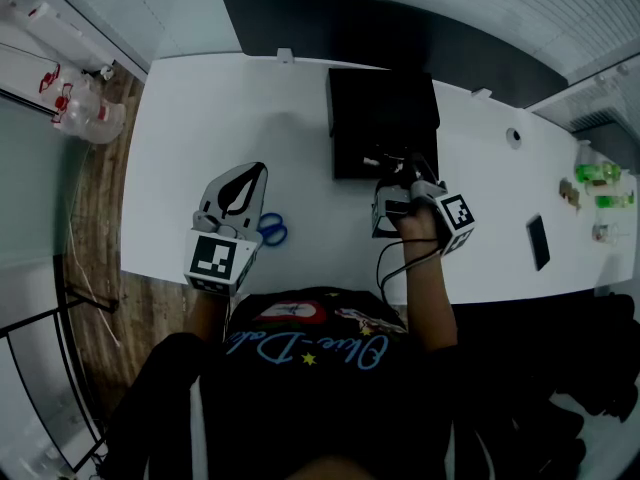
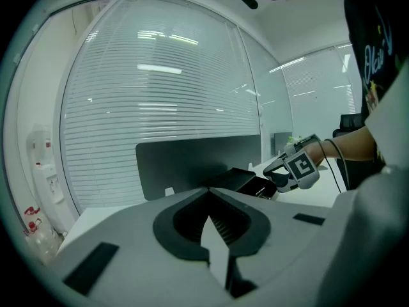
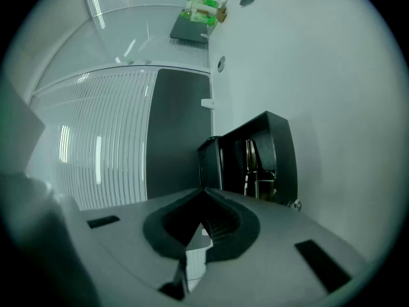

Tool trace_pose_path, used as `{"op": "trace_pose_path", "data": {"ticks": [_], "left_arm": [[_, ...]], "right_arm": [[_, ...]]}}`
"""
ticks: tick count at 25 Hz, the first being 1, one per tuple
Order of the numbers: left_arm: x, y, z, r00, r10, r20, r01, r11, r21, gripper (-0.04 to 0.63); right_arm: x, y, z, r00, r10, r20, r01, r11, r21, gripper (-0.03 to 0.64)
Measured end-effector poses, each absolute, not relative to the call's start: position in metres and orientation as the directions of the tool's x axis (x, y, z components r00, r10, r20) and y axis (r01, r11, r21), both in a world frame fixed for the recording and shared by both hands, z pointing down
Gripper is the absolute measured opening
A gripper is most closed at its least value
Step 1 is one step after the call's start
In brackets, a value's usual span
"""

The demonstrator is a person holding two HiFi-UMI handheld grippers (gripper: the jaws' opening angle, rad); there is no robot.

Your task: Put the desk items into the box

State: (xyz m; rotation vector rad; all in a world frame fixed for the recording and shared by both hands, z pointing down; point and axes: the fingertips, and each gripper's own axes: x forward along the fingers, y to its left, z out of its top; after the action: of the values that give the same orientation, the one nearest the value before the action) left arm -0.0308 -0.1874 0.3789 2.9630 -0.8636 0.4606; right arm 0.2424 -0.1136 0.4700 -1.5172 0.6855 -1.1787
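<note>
Right hand-held gripper, jaws together and empty, faces an open black rectangular box; left gripper, likewise closed, beside blue-handled scissors on the white desk

Head view looks steeply down; both gripper views face the box.

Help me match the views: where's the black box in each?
Head view: box upper centre.
Left gripper view: box right of centre.
Right gripper view: box centre right, seen sideways.
Shared landmark: dark panel behind it.
</note>
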Motion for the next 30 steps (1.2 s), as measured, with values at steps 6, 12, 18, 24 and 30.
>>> {"op": "trace_pose_path", "data": {"ticks": [6, 12, 18, 24, 30], "left_arm": [[-0.032, -0.185, 0.375, 0.799, -0.526, 0.29, -0.528, -0.846, -0.078, 0.008], [-0.031, -0.178, 0.367, 0.808, -0.52, 0.275, -0.519, -0.851, -0.085, 0.008], [-0.028, -0.17, 0.363, 0.816, -0.516, 0.262, -0.511, -0.855, -0.093, 0.008], [-0.024, -0.159, 0.361, 0.816, -0.514, 0.263, -0.507, -0.856, -0.102, 0.008], [-0.022, -0.151, 0.356, 0.812, -0.524, 0.256, -0.514, -0.851, -0.111, 0.008]], "right_arm": [[0.241, -0.119, 0.448, 0.331, -0.914, 0.237, 0.068, -0.227, -0.971, 0.008], [0.245, -0.117, 0.435, 0.314, -0.929, 0.197, 0.002, -0.207, -0.978, 0.008], [0.242, -0.113, 0.416, 0.285, -0.945, 0.159, -0.018, -0.171, -0.985, 0.008], [0.241, -0.111, 0.402, 0.238, -0.963, 0.123, -0.075, -0.145, -0.987, 0.008], [0.237, -0.109, 0.391, 0.184, -0.977, 0.111, -0.125, -0.135, -0.983, 0.008]]}}
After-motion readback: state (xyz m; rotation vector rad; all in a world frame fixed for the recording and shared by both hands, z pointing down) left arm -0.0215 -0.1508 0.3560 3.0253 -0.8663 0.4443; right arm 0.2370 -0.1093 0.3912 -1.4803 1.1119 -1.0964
